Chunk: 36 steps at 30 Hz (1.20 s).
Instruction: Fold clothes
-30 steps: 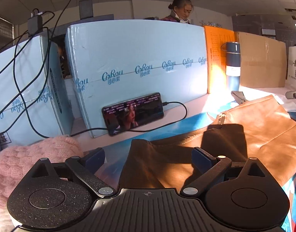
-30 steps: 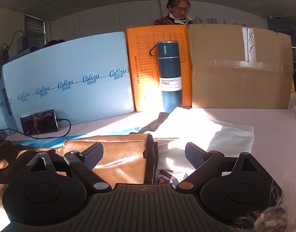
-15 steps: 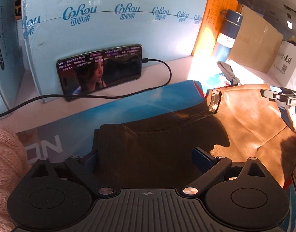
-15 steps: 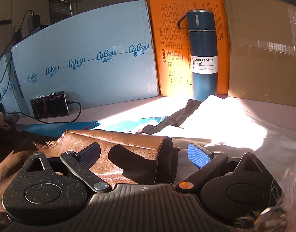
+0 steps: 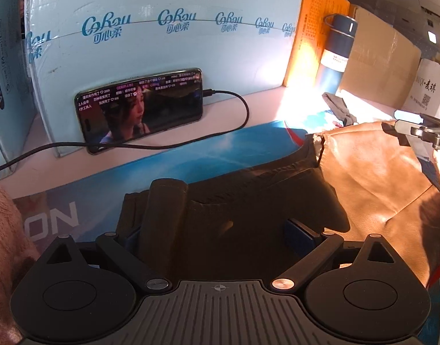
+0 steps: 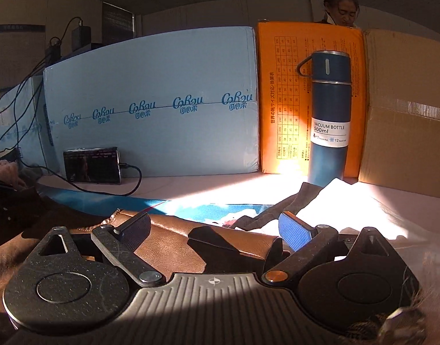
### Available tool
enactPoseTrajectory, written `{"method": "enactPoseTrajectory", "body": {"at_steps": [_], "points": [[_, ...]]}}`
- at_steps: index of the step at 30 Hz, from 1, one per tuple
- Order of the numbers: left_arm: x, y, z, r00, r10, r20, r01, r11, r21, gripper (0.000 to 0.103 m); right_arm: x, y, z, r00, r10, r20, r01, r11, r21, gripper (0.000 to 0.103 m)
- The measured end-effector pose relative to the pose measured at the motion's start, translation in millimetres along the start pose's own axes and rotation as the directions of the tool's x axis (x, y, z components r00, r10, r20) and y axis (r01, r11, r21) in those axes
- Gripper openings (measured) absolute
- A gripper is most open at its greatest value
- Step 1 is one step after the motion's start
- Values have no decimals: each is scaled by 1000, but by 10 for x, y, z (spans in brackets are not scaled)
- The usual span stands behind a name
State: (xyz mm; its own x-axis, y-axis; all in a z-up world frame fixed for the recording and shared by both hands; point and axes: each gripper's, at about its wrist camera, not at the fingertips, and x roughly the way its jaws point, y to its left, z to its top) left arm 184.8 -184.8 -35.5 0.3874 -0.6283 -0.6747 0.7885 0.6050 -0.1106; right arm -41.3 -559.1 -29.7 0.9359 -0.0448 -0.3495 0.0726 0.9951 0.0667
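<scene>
Black left gripper (image 5: 217, 230), right gripper (image 6: 217, 230): ribbed grey housing, blue-padded jaws, silver screws.

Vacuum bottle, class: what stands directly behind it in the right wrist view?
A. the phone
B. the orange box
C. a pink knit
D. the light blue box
B: the vacuum bottle stands upright against the orange box, with the light blue box further left.

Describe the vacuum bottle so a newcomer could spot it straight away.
Start at the row of boxes standing along the back of the table: a long light blue box, then an orange box, then a plain brown cardboard box. The vacuum bottle stands upright where orange meets brown. It is the only tall dark blue cylinder, with a white label and a loop handle.
</scene>
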Motion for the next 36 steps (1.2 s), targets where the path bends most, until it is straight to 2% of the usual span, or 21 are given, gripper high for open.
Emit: {"method": "enactPoseTrajectory", "body": {"at_steps": [6, 8, 12, 18, 22, 28, 31, 34, 36], "points": [[-8, -28, -77, 999, 26, 43, -26, 1000, 1, 98, 25, 172, 15, 987, 137, -85, -142, 988, -58, 94], [-4, -36, -106, 998, 33, 58, -33, 999, 0, 98, 26, 210, -4, 988, 131, -86, -138, 987, -83, 94], [4, -83, -137, 996, 50, 70, -53, 998, 32, 99, -13, 73, -17, 997, 58, -52, -60, 997, -39, 95], [9, -87, -156, 995, 51, 84, -54, 998, 38, 99, 0, -107, -83, 996, -63, -65, 62, 998, -9, 98], [10, -89, -160, 995, 51, 87, -54, 998, 40, 99, 127, -87, -121, 993, -54, -107, 52, 998, -23, 98], [12, -92, -159, 995, 51, 88, -55, 998, 42, 99, 292, 37, -119, 992, -51, -115, 41, 995, -91, 102], [13, -95, -163, 995, 52, 89, -56, 997, 43, 99, 411, -50, -111, 987, -36, -158, 29, 998, -52, 102], [9, -95, -165, 995, 53, 90, -57, 997, 44, 99, 476, -96, -77, 988, -40, -151, 33, 998, -47, 102], [3, -97, -168, 994, 54, 91, -58, 997, 45, 99, 506, -78, -56, 989, -35, -140, 28, 998, -51, 98]]}}
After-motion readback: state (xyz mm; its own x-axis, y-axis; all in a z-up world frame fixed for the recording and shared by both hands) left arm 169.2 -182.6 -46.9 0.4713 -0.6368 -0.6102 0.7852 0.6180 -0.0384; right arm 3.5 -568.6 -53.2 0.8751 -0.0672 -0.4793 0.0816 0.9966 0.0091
